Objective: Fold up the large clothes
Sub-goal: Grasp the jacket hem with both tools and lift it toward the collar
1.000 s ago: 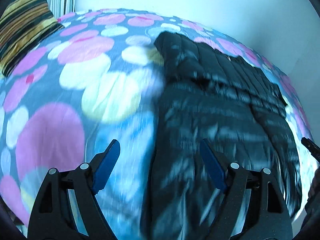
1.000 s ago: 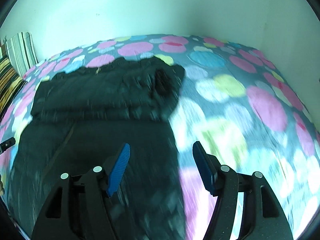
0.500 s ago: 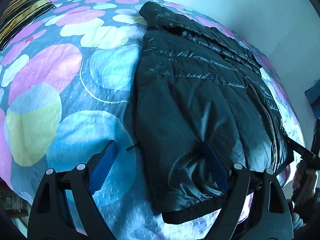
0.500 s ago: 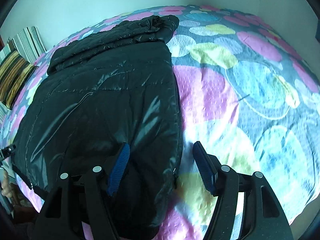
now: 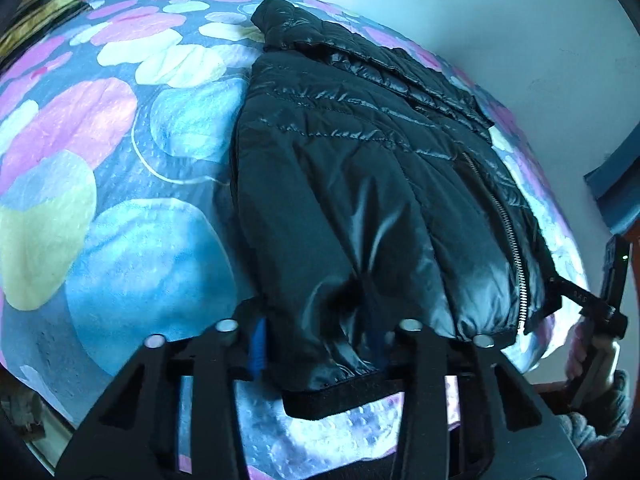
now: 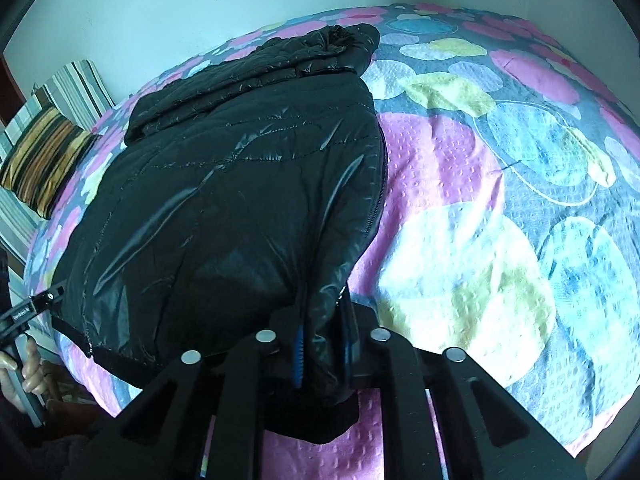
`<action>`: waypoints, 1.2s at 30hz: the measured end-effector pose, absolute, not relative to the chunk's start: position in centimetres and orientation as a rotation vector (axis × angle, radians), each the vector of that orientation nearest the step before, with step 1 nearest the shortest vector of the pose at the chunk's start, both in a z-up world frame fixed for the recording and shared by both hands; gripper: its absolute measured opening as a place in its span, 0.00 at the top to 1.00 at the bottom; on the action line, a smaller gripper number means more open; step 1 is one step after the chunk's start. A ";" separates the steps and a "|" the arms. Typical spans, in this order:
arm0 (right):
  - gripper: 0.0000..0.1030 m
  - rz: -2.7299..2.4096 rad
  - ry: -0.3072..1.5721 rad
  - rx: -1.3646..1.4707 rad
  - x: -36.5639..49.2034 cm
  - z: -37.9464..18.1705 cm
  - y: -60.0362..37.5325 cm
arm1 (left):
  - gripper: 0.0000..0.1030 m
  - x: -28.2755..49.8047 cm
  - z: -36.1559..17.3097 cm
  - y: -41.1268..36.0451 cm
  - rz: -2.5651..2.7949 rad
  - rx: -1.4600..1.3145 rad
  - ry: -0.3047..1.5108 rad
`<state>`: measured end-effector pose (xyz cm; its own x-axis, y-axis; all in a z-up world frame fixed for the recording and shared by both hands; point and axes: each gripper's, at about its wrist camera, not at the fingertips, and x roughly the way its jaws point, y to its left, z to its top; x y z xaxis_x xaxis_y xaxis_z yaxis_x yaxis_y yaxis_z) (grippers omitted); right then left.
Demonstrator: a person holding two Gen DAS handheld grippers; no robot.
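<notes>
A black quilted puffer jacket (image 5: pixel 360 184) lies flat on the bed, collar toward the wall, zip running down its right side. My left gripper (image 5: pixel 316 346) has the bottom-left hem bunched between its blue pads, and its jaws are closing on the fabric. In the right wrist view the jacket (image 6: pixel 240 200) fills the left half, and my right gripper (image 6: pixel 322 356) is shut on the bottom-right hem corner. Each gripper also shows in the other's view, at the far bottom corner of the jacket.
A bedspread (image 6: pixel 480 240) with pink, blue and yellow circles covers the bed (image 5: pixel 120 220). Striped pillows (image 6: pixel 44 160) lie at the head end on the left. A pale wall (image 6: pixel 200 8) runs behind the bed. A hand (image 5: pixel 580 348) holds the right gripper's handle.
Both grippers moved in to the jacket's bottom hem and went from wide open to closed on the fabric, which now bunches between the pads.
</notes>
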<state>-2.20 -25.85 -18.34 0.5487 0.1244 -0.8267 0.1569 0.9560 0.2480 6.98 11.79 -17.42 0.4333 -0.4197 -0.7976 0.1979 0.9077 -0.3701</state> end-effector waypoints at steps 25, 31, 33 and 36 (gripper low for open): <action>0.92 0.126 0.685 0.469 7.6 -5.9 -28.5 | 0.91 19.8 -2.4 11.2 -0.378 -0.363 0.758; 0.92 0.082 0.699 0.523 16.8 -7.0 -30.7 | 0.91 29.6 -3.5 8.0 -0.318 -0.299 0.793; 0.92 0.060 0.723 0.542 19.6 -8.2 -31.6 | 0.91 32.7 -4.6 7.4 -0.293 -0.287 0.820; 0.92 0.022 0.762 0.558 23.3 -10.0 -32.8 | 0.91 36.1 -6.8 6.5 -0.258 -0.251 0.857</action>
